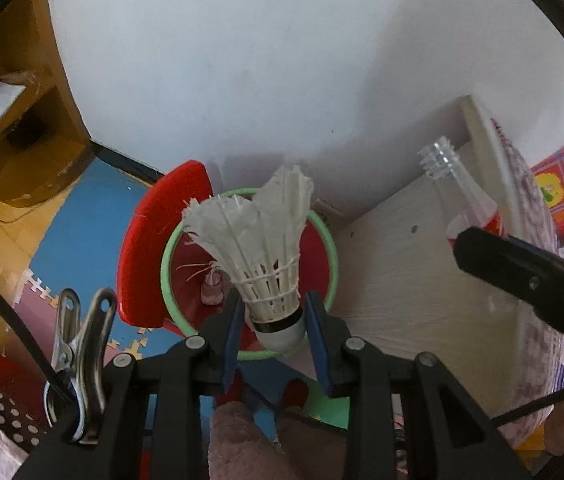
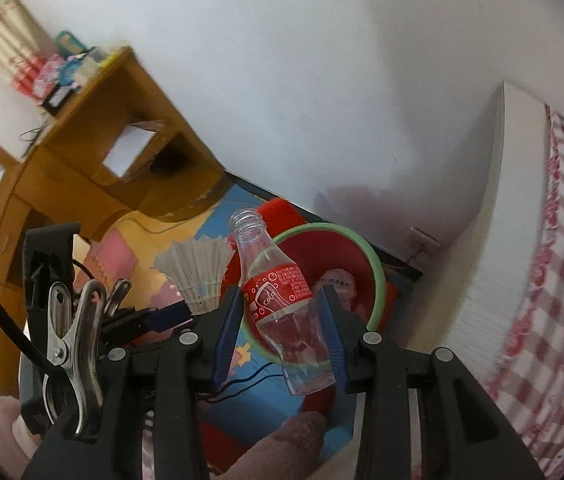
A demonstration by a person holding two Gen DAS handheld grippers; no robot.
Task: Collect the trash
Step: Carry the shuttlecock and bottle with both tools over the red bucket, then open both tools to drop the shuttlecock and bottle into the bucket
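Partly hidden: bin [image 1: 324, 236] behind shuttlecock [image 1: 266, 248] pinched by left gripper [image 1: 276, 318]; right gripper [image 2: 282, 316] pinches bottle [image 2: 278, 292].

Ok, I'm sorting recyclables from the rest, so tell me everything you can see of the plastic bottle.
The plastic bottle is clear, small and contoured, with a red label printed in white around its middle. Its threaded neck is open, no cap on it, and it looks empty. It is tilted, neck up and away, base toward the camera. The right gripper is shut on it, blue pads pressing on either side at and below the label. It hangs over the red bin with the green rim; nothing else touches it.
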